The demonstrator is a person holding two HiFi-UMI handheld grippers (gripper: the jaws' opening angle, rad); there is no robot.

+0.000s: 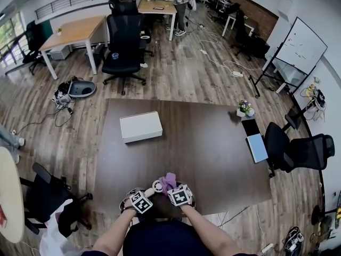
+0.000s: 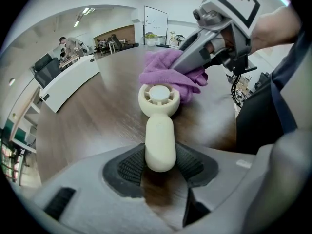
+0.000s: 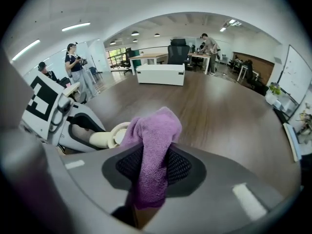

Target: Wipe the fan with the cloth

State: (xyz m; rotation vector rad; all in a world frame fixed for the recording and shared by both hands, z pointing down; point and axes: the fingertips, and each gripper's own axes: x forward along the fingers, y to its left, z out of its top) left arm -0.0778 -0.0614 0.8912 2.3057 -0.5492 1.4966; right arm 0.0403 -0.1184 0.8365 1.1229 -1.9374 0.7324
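Fan (image 1: pixel 154 188), small and cream-coloured, lies on the dark wooden desk (image 1: pixel 213 143) right at its near edge, round head toward the far side. The left hand-held gripper (image 2: pixel 160 167) has its jaws partly closed, ribbed pads pressing on both sides of the fan's handle. The right hand-held gripper (image 3: pixel 153 167) stands just right of it, its jaws narrowed on a purple cloth (image 3: pixel 152 150). The cloth's free end is bunched against the far right side of the fan's head. Both tools crowd together over the near edge, the person's forearms coming in from below it.

Beyond them the desk is wide bare wood toward the far side and to the right. A white box (image 1: pixel 140 126) lies well apart, far and left of centre. A small potted plant (image 1: pixel 245 109) stands at the far right corner, and a pale blue flat item (image 1: pixel 257 146) lies along the right edge. A black chair (image 1: pixel 298 151) stands off the right edge.
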